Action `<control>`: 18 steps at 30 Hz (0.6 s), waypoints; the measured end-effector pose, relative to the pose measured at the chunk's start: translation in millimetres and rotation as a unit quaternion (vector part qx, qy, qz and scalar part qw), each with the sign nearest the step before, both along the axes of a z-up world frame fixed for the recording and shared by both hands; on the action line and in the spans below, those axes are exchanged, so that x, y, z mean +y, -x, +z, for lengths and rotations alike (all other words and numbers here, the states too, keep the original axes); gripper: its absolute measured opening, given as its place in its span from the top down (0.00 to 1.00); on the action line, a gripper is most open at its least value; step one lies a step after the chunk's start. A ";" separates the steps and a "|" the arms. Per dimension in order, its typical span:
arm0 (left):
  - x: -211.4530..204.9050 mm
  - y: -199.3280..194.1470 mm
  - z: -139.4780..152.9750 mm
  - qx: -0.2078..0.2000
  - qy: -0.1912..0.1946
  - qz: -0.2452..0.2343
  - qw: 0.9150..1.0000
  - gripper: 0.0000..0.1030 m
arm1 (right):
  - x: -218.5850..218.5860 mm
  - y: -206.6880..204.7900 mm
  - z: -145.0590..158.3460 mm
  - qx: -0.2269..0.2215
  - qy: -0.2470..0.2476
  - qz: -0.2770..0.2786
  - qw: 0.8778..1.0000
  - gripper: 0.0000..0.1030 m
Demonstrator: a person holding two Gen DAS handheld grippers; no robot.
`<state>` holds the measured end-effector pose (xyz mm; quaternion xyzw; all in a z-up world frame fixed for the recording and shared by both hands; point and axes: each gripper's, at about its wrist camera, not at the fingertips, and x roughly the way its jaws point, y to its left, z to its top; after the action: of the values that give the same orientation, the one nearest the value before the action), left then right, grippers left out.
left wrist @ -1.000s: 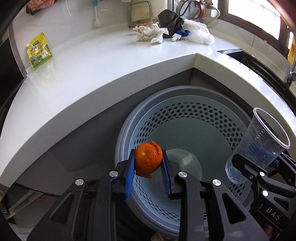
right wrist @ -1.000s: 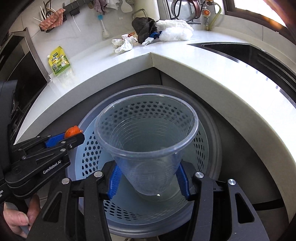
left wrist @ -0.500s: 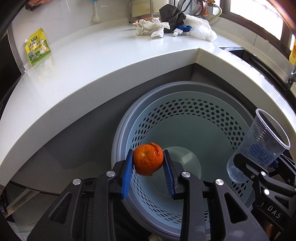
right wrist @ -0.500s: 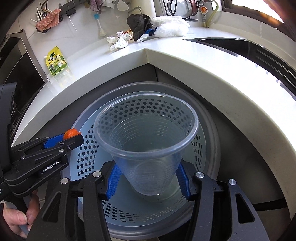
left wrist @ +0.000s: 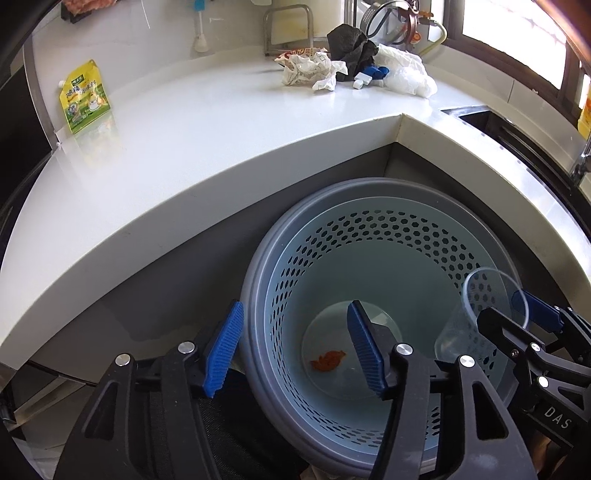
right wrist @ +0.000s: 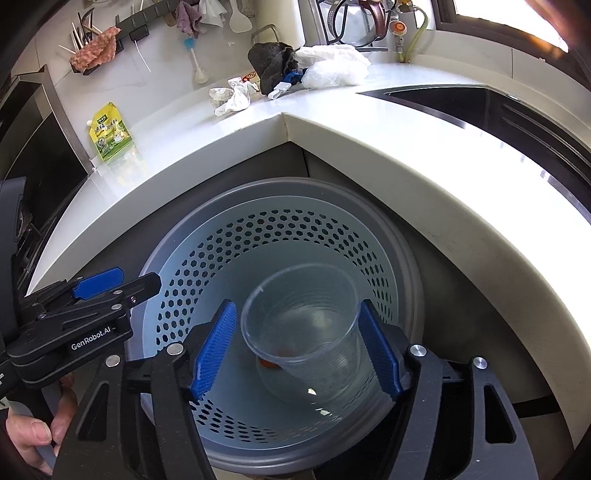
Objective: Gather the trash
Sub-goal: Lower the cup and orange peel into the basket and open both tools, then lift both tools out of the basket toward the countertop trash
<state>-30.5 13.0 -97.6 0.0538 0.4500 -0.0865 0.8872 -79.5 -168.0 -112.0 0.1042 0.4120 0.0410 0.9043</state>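
Observation:
A grey bin with a pale blue perforated liner (left wrist: 369, 229) (right wrist: 280, 236) stands below the white counter corner. My left gripper (left wrist: 295, 347) is open and empty above its near rim. The orange peel (left wrist: 328, 360) lies on the bin's bottom. My right gripper (right wrist: 299, 347) is open over the bin. The clear plastic cup (right wrist: 303, 328) (left wrist: 476, 314) is between its blue pads, tilted and apart from them, dropping into the bin. The orange peel shows dimly through the cup (right wrist: 269, 362). The left gripper (right wrist: 99, 291) shows at the left of the right wrist view.
On the white counter (left wrist: 207, 140) lie crumpled paper (left wrist: 310, 70), a black cloth (left wrist: 351, 44), a white plastic bag (left wrist: 406, 70) and a yellow-green pouch (left wrist: 83, 98). A dark sink (right wrist: 480, 107) is at the right. A kettle (right wrist: 351, 22) stands at the back.
Both grippers have opened. The orange peel has fallen from the left gripper to the bin's bottom. The cup has left the right gripper's pads and dropped lower into the bin.

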 end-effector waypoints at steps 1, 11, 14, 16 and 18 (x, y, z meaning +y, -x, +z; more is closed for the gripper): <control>0.7 0.4 0.1 0.000 0.001 0.000 1.000 0.44 | -0.1 0.3 0.8 -0.001 0.001 -0.001 1.000 0.36; 4.7 1.2 1.1 -0.001 0.007 0.005 1.000 0.40 | -0.2 2.6 4.2 -0.009 0.000 0.000 1.000 0.36; 4.5 2.0 1.9 -0.004 0.008 0.004 1.000 0.38 | -0.7 3.2 5.3 -0.012 0.000 -0.001 1.000 0.36; 5.2 2.4 2.7 -0.005 0.011 0.003 1.000 0.35 | -1.1 4.0 6.2 -0.014 0.000 -0.002 1.000 0.36; 5.5 2.9 3.7 -0.008 0.012 0.003 1.000 0.35 | -1.7 5.0 7.5 -0.016 0.002 -0.003 1.000 0.36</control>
<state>-33.3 18.5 -93.8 0.0419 0.4423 -0.0889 0.8915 -84.5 -169.7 -104.6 0.1034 0.3971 0.0392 0.9111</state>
